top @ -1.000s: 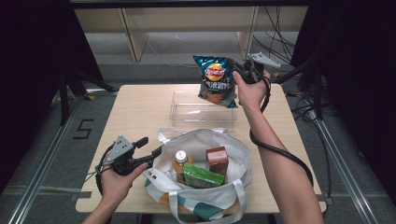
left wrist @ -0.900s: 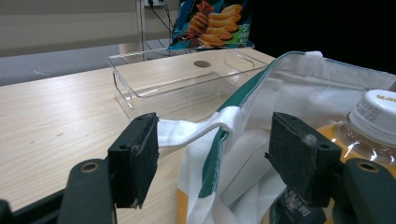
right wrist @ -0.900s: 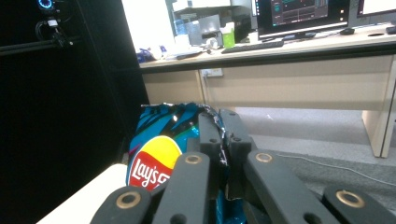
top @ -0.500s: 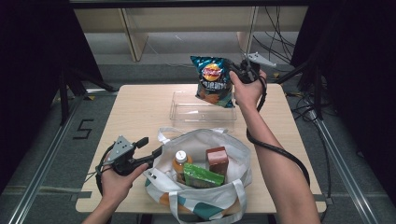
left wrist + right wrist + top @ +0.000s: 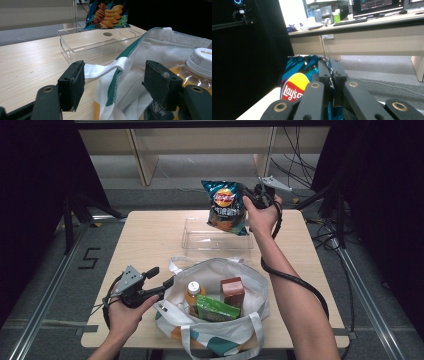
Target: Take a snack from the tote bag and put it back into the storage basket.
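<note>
A blue Lay's chip bag (image 5: 226, 207) hangs above the clear plastic bin (image 5: 217, 236) at the table's far side, and my right gripper (image 5: 250, 199) is shut on its upper edge. The right gripper view has the bag (image 5: 298, 80) pinched between the closed jaws (image 5: 329, 75). My left gripper (image 5: 162, 281) is open at the left rim of the white tote bag (image 5: 215, 312). In the left gripper view a white strap (image 5: 105, 70) of the tote runs between the spread jaws (image 5: 115, 85). The tote holds an orange bottle (image 5: 192, 294), a green packet (image 5: 216, 309) and a brown box (image 5: 233, 291).
The light wooden table (image 5: 145, 245) is bare to the left of the bin. Cables trail from both grippers. Behind the table stand shelving units and a dark curtain. In the right gripper view a desk with monitors (image 5: 382, 6) stands far off.
My right gripper has carried the chip bag slightly left and up over the bin. The left gripper and tote have stayed in place.
</note>
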`<state>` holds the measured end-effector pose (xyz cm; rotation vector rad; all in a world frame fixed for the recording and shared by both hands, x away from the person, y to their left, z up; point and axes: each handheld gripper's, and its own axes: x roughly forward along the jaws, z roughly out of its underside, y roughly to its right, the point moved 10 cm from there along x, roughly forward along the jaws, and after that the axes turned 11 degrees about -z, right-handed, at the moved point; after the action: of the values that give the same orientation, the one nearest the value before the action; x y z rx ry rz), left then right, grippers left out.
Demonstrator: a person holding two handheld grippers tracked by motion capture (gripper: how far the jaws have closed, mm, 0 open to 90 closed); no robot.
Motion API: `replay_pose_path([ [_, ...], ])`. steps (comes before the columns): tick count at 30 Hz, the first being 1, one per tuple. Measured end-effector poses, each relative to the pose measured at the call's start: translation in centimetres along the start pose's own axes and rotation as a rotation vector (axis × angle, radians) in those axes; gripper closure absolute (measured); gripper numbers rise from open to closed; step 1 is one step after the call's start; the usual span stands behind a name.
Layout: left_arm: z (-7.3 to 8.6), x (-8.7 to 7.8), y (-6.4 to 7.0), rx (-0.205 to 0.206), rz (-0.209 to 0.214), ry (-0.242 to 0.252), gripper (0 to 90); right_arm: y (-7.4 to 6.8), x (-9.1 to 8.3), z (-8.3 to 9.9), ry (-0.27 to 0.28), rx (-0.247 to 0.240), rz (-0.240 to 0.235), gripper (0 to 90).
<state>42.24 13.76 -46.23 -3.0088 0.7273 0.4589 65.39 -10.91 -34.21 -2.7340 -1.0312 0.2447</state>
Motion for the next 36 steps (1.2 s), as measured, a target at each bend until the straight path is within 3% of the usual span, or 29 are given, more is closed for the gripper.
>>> replay_pose_path([
  [13, 0.0, -0.1, -0.1, 0.003, -0.008, -0.005, 32.7, 0.2, 0.5, 0.7, -0.009, -0.001, 0.002, 89.2],
  [14, 0.0, -0.1, -0.1, 0.001, -0.008, -0.003, 32.7, 0.3, 0.7, 0.7, -0.004, -0.017, -0.002, 89.1],
  [20, 0.1, 0.0, 0.0, 0.003, -0.002, -0.005, 32.7, 0.5, 0.8, 1.3, -0.019, 0.009, 0.008, 89.1],
  [27, 0.0, 0.0, 0.0, -0.001, 0.003, 0.002, 32.7, 0.8, 1.0, 1.6, -0.029, -0.002, 0.017, 89.0],
  [28, 0.0, 0.0, 0.0, -0.002, 0.003, 0.002, 32.7, 0.7, 1.0, 1.8, -0.03, 0.016, 0.015, 89.0],
  [29, 0.0, 0.0, 0.0, 0.001, 0.002, 0.002, 32.7, 0.9, 1.1, 1.9, -0.032, -0.004, 0.015, 89.0],
  [32, 0.0, 0.0, 0.0, -0.001, 0.003, 0.002, 32.7, 0.9, 1.1, 2.2, -0.029, 0.025, 0.015, 88.8],
  [36, 0.0, 0.0, 0.1, -0.004, 0.003, 0.002, 32.7, 1.1, 1.2, 2.4, -0.048, 0.012, 0.021, 88.7],
])
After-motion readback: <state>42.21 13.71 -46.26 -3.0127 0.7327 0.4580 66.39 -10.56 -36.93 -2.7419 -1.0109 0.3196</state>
